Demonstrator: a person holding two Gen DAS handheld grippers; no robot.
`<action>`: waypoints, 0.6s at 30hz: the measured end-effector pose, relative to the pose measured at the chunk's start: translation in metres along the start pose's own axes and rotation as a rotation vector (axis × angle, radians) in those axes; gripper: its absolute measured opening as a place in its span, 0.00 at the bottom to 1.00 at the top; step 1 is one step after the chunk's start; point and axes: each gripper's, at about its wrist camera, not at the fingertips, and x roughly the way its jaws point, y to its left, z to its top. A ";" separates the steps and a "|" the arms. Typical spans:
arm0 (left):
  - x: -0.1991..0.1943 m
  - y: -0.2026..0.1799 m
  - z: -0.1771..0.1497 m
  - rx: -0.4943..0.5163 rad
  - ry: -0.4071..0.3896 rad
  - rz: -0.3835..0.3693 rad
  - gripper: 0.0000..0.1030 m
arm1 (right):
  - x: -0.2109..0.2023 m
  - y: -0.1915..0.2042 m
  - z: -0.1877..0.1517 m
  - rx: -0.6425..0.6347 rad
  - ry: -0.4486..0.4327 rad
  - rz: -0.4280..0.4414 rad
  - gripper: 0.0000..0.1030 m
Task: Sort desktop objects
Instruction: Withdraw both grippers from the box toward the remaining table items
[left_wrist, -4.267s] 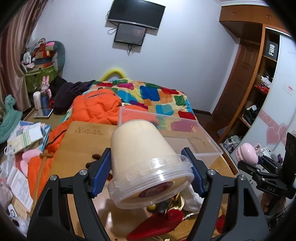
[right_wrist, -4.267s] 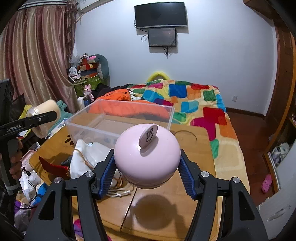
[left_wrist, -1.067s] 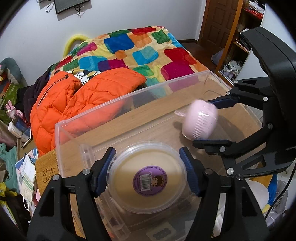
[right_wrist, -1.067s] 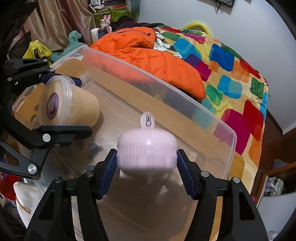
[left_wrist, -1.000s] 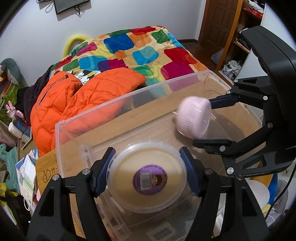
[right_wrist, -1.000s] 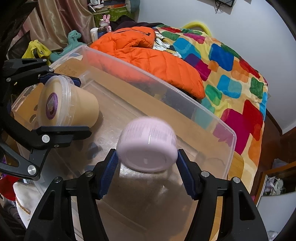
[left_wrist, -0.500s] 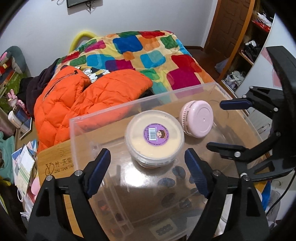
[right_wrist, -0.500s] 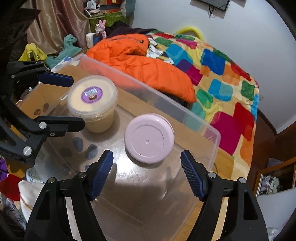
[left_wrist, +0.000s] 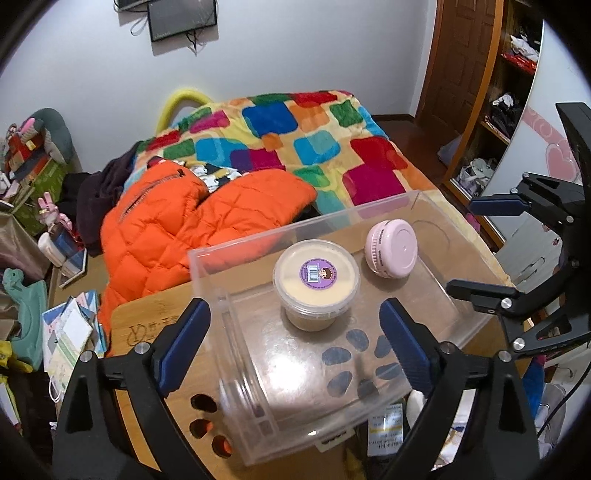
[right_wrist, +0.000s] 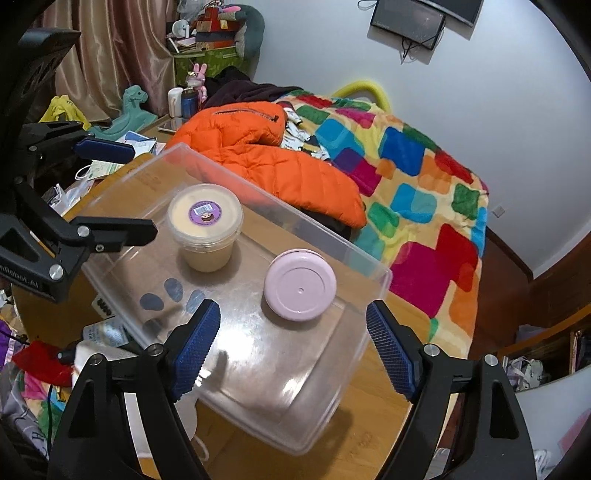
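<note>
A clear plastic bin (left_wrist: 236, 251) (right_wrist: 369, 266) stands on the wooden table. Inside it a cream tub (left_wrist: 316, 282) (right_wrist: 205, 223) with a purple label stands upright. Beside it lies a pink round case (left_wrist: 391, 253) (right_wrist: 300, 288), flat side up. My left gripper (left_wrist: 293, 345) is open and empty above the bin's near end. My right gripper (right_wrist: 293, 347) is open and empty above the bin. Each gripper also shows in the other's view, the right (left_wrist: 480, 251) and the left (right_wrist: 110, 184).
An orange jacket (left_wrist: 184, 229) and a patchwork quilt (left_wrist: 295, 140) lie on the bed behind the table. A red object (right_wrist: 37, 362), white cloth and small items lie on the table beside the bin. Papers (left_wrist: 70, 332) and toys crowd the left.
Both grippers have opened and drawn back upward. The tub and the pink case, held a second ago, now rest in the bin; the pink case tipped over as it dropped.
</note>
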 end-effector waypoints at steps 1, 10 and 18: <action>-0.005 0.000 -0.001 0.001 -0.006 0.004 0.91 | -0.004 0.001 -0.001 0.000 -0.005 -0.003 0.77; -0.042 -0.004 -0.015 0.006 -0.066 0.046 0.92 | -0.049 0.012 -0.010 -0.004 -0.067 -0.030 0.78; -0.073 -0.011 -0.029 0.004 -0.122 0.063 0.94 | -0.083 0.028 -0.027 -0.035 -0.122 -0.059 0.79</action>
